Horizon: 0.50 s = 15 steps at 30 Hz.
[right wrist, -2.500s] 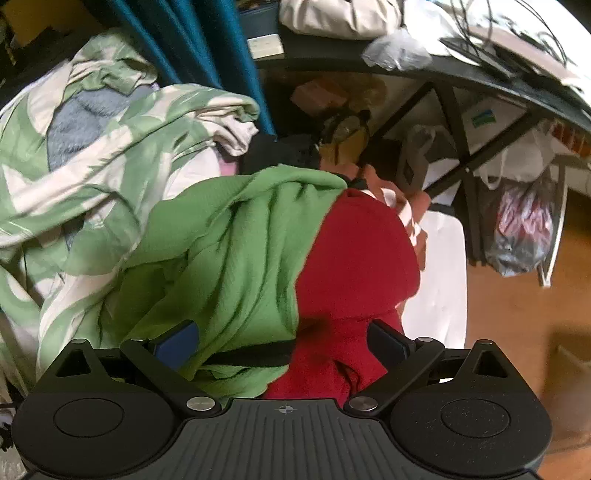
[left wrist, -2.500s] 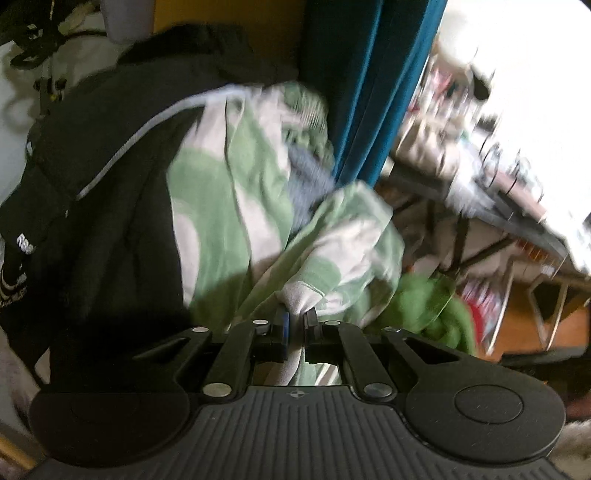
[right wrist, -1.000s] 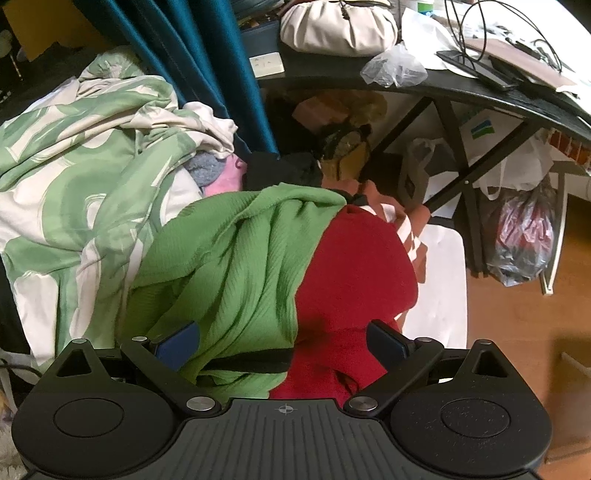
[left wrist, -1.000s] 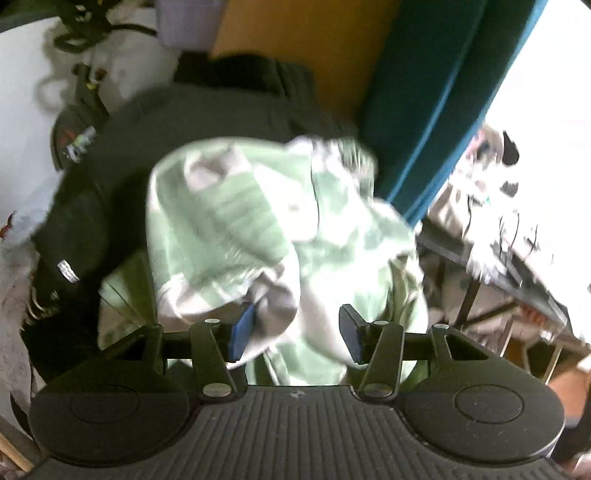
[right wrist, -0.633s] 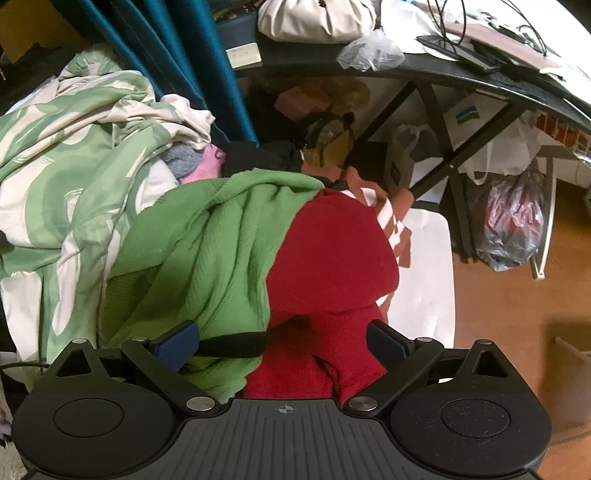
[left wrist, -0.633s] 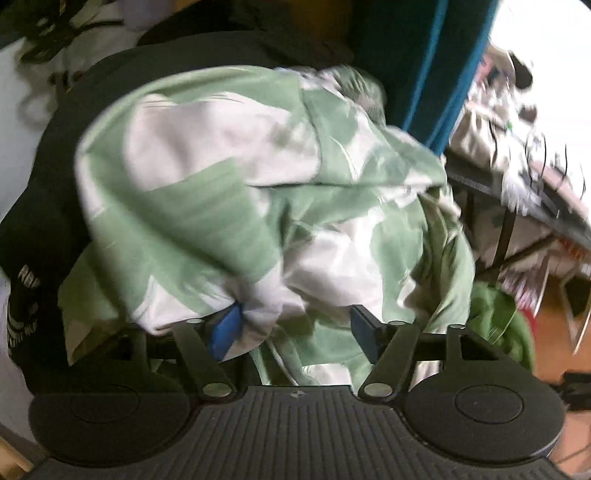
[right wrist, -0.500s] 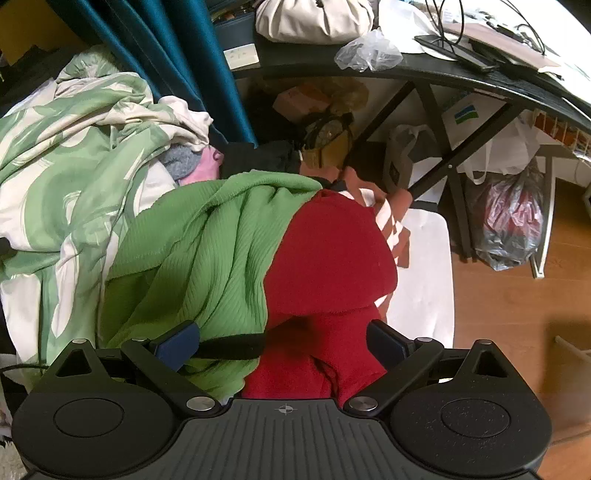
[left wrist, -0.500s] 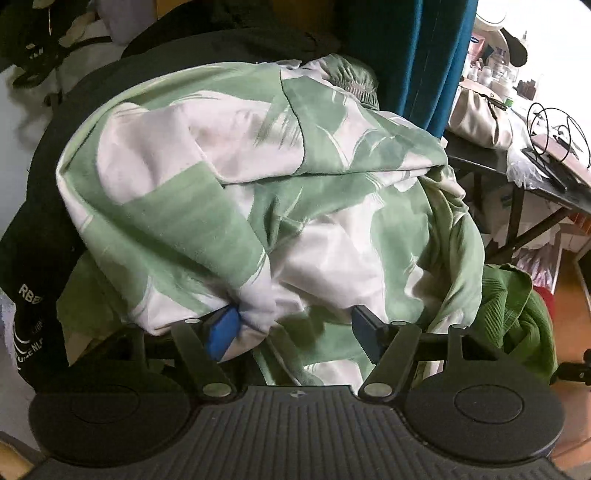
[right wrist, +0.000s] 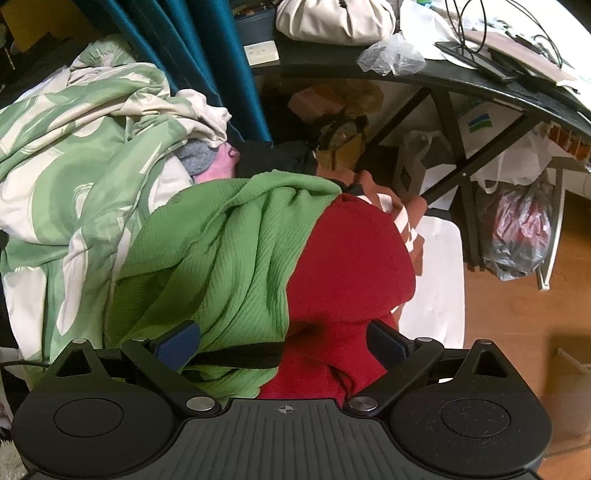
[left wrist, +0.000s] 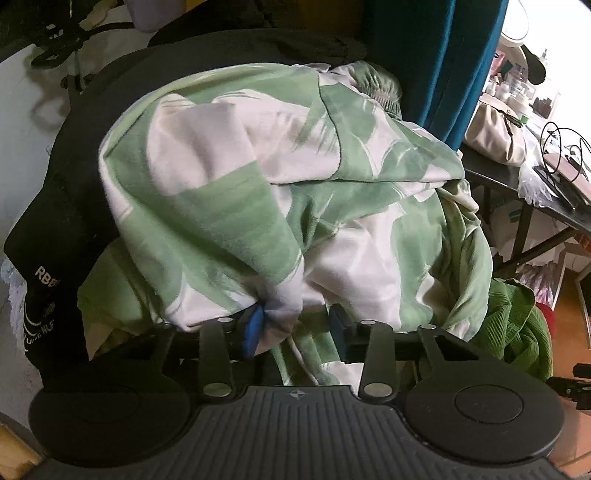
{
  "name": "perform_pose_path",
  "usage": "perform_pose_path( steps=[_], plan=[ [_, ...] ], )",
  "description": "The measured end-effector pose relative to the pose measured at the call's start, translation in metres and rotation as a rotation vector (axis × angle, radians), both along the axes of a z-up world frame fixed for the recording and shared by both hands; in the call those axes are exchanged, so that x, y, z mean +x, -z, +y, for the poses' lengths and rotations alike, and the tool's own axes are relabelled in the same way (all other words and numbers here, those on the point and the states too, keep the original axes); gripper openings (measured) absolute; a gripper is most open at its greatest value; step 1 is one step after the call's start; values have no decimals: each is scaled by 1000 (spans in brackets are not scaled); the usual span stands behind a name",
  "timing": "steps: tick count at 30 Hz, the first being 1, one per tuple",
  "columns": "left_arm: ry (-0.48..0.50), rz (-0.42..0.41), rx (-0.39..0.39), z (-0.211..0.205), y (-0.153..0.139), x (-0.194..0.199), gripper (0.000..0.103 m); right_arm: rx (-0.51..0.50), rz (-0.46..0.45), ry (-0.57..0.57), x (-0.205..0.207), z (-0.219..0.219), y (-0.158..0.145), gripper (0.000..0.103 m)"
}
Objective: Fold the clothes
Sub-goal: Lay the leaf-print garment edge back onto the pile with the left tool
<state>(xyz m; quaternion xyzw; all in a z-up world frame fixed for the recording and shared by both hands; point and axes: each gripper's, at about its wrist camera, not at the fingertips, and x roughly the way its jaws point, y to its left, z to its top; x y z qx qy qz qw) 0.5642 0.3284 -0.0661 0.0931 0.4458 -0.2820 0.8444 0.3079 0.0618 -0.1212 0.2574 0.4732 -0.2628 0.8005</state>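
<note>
A green-and-white patterned garment (left wrist: 280, 206) lies heaped over a black jacket (left wrist: 66, 206). My left gripper (left wrist: 295, 328) is pushed against its lower edge, open, with a white fold of the cloth hanging between the two fingers. The blue pad (left wrist: 255, 328) touches that fold. In the right wrist view the same patterned garment (right wrist: 74, 177) lies at the left. My right gripper (right wrist: 282, 345) is wide open over a green ribbed sweater (right wrist: 221, 266) and a red garment (right wrist: 351, 258), gripping neither. The green sweater (left wrist: 517, 325) also shows at the left view's right edge.
A teal curtain (right wrist: 192, 48) hangs behind the pile. A black desk (right wrist: 443, 77) on the right carries a beige bag (right wrist: 332, 18) and cables. Plastic bags (right wrist: 517, 236) sit under it on the wooden floor (right wrist: 517, 332). Pink and grey clothes (right wrist: 210, 162) peek out.
The left gripper's fingers have drawn closer together around the white fold of the patterned garment. The right gripper has stayed wide open over the green and red clothes.
</note>
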Motion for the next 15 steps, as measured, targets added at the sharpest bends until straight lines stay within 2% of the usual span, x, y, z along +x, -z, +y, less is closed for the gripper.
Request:
perform_pose_path(
  steps=[10, 13, 14, 15],
  plan=[
    [-15, 14, -12, 3, -2, 1, 39, -1, 4, -4, 2, 0, 1, 96],
    [-38, 26, -31, 7, -5, 2, 25, -11, 3, -6, 1, 0, -1, 96],
    [-45, 29, -41, 9, -7, 2, 14, -17, 2, -7, 1, 0, -1, 96],
    [-45, 29, -63, 12, -12, 0, 9, -28, -1, -16, 2, 1, -3, 96]
  ],
)
